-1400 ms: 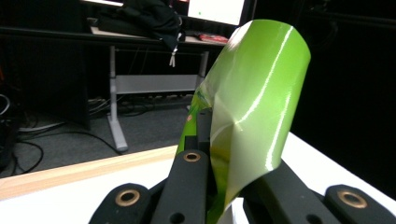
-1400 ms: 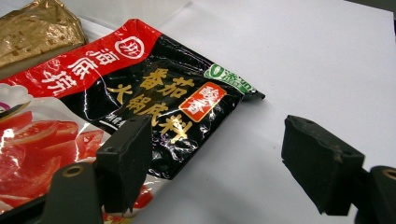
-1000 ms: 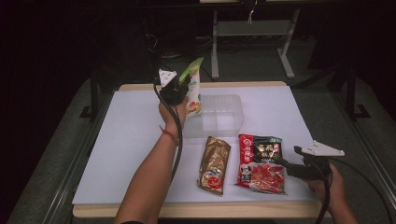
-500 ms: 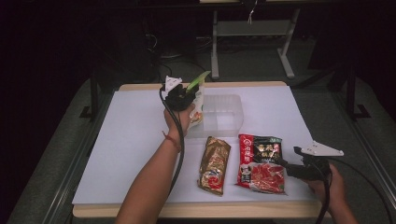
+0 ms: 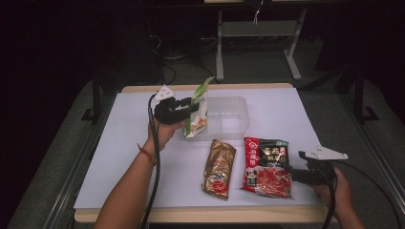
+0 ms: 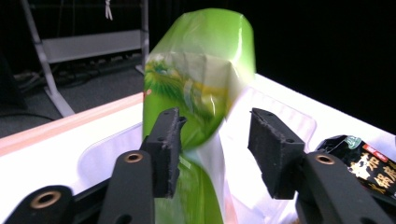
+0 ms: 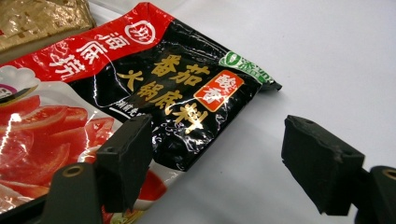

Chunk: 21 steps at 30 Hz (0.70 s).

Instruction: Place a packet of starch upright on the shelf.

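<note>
Right, near edge first: my right tool (image 5: 289,173) sits low on the counter (image 5: 124,143), jaws spread wide w/ nothing between them, its left jaw just over the near-right corner of the red-and-black sauce packet (image 7: 154,88). That packet lies flat near the front, touching nothing but the counter; the brown-gold packet (image 5: 218,168) lies just left of it. I'd leave both alone for now and keep that hand parked so it doesn't nudge anything.

Farther back, my left tool (image 6: 212,140) is at the green-and-white pouch (image 6: 201,79), which stands tilted against the left end of the clear plastic tub (image 5: 229,117), bottom seemingly inside it. The jaws have just been opening: the pouch is between them but the pads (image 6: 275,149) aren't pressing on it, as far as I can tell; the left pad may brush the film.

To finish the drop well, I think: spread a bit more, then back straight out toward the left, level, so no pad drags the film and tips the pouch out. If it leans too far over the rim, nudge the top toward the tub's middle before going for the next packet.
</note>
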Each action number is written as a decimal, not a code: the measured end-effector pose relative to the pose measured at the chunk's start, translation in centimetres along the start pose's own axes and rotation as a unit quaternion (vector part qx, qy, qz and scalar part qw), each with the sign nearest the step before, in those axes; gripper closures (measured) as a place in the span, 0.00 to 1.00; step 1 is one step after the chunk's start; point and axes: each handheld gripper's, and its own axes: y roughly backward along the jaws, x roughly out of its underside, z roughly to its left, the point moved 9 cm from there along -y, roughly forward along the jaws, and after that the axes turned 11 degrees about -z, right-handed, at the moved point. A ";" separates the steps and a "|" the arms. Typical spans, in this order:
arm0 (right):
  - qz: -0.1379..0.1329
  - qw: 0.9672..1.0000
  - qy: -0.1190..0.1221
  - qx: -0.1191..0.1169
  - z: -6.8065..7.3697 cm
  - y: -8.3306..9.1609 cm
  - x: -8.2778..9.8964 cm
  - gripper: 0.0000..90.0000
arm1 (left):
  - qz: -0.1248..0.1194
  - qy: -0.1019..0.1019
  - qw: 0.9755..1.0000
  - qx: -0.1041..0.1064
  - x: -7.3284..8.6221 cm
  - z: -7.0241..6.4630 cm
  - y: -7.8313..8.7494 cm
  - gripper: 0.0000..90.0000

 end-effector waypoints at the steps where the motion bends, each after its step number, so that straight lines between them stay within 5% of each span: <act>1: 0.001 1.000 0.000 -0.001 0.0 0.0 0.0 0.27 | 0.013 -0.010 1.000 0.003 0.5 -0.1 0.3 0.58; 6: 0.004 1.000 0.004 -0.002 0.2 -0.2 0.1 0.27 | 0.052 -0.066 0.996 0.016 3.6 -1.1 1.5 0.62; 11: 0.007 1.000 0.007 -0.001 0.3 -0.3 0.2 0.27 | 0.059 -0.057 0.996 0.027 5.1 -1.3 2.6 0.69; 17: 0.004 1.000 0.016 0.001 0.3 -0.3 0.1 0.27 | 0.100 -0.086 0.991 0.021 8.0 -1.1 2.6 0.76; 21: 0.003 1.000 0.022 0.002 0.5 -0.4 0.1 0.27 | 0.095 -0.100 0.990 0.013 7.9 -1.3 2.1 0.80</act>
